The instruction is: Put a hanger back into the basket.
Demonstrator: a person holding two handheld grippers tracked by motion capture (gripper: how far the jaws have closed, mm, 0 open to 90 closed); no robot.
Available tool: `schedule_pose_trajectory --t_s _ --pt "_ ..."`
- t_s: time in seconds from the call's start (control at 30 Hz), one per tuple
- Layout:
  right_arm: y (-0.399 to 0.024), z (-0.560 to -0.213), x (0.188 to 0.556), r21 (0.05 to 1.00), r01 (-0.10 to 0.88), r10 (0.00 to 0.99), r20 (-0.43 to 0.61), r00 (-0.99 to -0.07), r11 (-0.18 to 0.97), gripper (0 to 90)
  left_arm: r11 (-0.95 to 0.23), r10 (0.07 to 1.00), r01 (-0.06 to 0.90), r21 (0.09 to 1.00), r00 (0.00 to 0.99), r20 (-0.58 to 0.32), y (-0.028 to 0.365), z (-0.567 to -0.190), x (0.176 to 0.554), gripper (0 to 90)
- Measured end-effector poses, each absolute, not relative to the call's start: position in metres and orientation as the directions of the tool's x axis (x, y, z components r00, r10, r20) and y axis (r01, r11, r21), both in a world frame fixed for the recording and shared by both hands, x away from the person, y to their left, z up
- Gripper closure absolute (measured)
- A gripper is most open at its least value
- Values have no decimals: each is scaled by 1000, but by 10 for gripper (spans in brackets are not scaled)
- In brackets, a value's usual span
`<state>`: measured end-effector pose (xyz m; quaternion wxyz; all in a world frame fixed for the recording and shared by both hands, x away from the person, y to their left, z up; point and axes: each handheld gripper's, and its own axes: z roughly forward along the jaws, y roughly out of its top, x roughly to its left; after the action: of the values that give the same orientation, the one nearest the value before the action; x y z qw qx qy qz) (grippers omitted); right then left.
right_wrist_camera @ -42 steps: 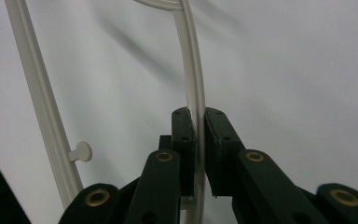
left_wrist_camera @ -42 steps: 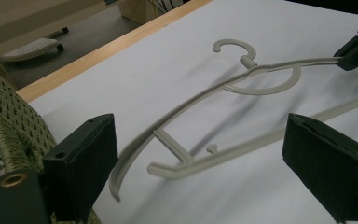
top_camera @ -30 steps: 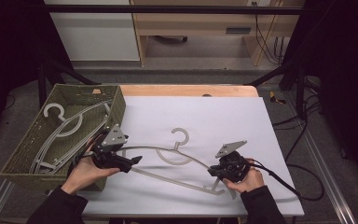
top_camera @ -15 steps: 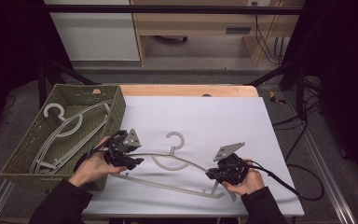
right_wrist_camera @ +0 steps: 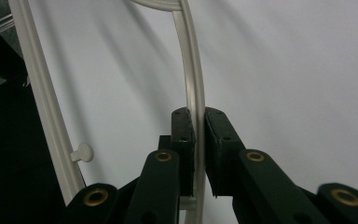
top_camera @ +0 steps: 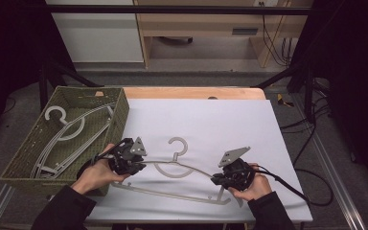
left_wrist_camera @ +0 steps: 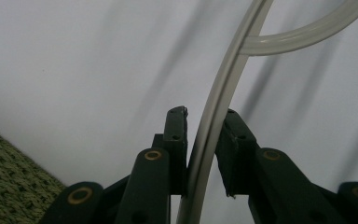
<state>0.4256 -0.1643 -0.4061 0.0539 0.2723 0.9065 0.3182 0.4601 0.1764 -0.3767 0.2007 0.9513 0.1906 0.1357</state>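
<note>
The right gripper [top_camera: 220, 181] is clenched on the right shoulder of the pale hanger [top_camera: 182, 165]; in the right gripper view both pads press flat against the bar [right_wrist_camera: 195, 140]. The left gripper [top_camera: 136, 165] has just been closing its jaws around the left shoulder: in the left gripper view the bar [left_wrist_camera: 209, 140] runs between the pads, touching the left one, while a thin gap seems to remain at the right pad, so it is not yet a firm grasp.

From the left gripper the hanger stretches toward 3 o'clock to the right gripper, its hook [top_camera: 177, 146] standing at 12 o'clock of the midpoint and its lower bar [top_camera: 172, 194] at 6 o'clock, just inside the near edge of the white sheet [top_camera: 211, 120].

The sheet covers a wooden table [top_camera: 191, 92], whose bare strip shows at the far edge. At 9 o'clock of the left gripper, touching the sheet's left side, sits a green woven basket [top_camera: 24, 153] holding more hangers [top_camera: 62, 134].

Toward 12 o'clock the sheet lies open up to the far edge; toward 3 o'clock of the right gripper only a narrow margin remains. Beyond the table stand a white cabinet [top_camera: 96, 33] and a wooden bench [top_camera: 206, 26].
</note>
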Motion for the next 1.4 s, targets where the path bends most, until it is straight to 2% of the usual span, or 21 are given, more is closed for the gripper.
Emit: schedule_pose_trajectory --t_s 0.33,0.43,0.6,0.8,1.03,1.23,1.4 --pt "-169 -403 430 625 443 543 35 -839 643 789 -801 409 256 542 895 181 185 -376 435 792" --pt "-170 -402 432 633 458 578 20 -816 624 765 -782 412 244 573 892 183 187 -375 428 803" --pt "-176 -400 436 702 431 606 0 -796 567 701 -748 425 234 621 888 178 188 -375 421 817" --pt "-184 -400 438 758 421 651 -6 -759 498 573 -713 469 230 662 859 206 188 -374 414 819" --pt "-205 -395 436 849 396 715 31 -699 349 421 -655 560 288 699 805 193 194 -377 418 818" --pt "-225 -395 435 881 413 755 107 -647 229 333 -603 627 305 737 753 201 204 -368 418 818" --pt "-240 -394 433 904 392 786 117 -607 168 234 -544 683 297 785 700 209 219 -355 417 818"
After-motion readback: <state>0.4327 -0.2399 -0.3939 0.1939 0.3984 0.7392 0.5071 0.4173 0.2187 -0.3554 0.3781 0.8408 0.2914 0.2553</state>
